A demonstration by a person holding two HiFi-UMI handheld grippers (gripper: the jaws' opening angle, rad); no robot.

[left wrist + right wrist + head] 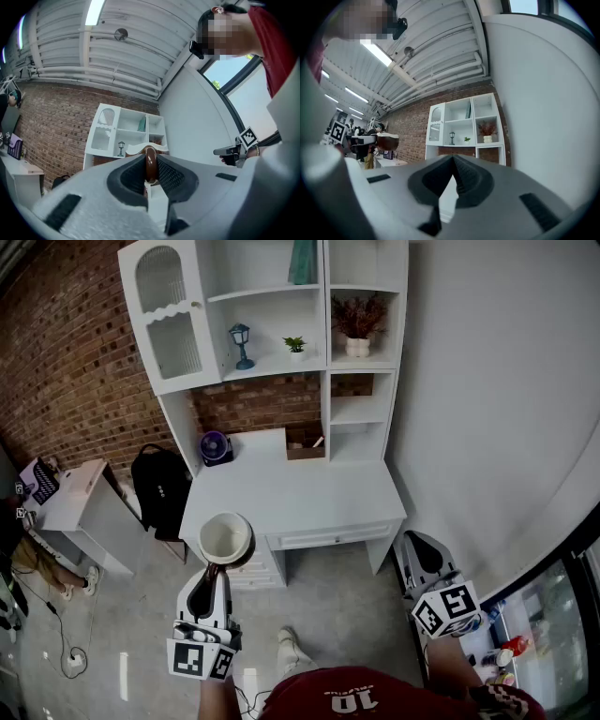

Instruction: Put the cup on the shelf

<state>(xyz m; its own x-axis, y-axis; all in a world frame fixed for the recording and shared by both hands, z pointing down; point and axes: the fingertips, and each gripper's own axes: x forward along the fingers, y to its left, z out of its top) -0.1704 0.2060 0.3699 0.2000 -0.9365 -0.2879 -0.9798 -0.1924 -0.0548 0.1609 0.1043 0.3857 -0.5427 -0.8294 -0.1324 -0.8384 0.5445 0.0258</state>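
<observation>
A brown cup (225, 539) with a white inside hangs in front of the white desk's left corner, held by its brown handle (150, 163). My left gripper (213, 570) is shut on that handle, and the pads press it from both sides in the left gripper view. The right gripper view catches the same cup (387, 142) far to the left. My right gripper (419, 550) is low at the right, beside the desk, shut with nothing between its jaws. The white shelf unit (272, 334) stands on the desk against the brick wall.
The shelf holds a small blue lantern (242, 345), a tiny green plant (295, 345), a vase of dried flowers (357, 326) and a teal book (303, 261). A purple fan (215, 448) stands on the desk (300, 493). A black backpack (159, 488) leans at the desk's left.
</observation>
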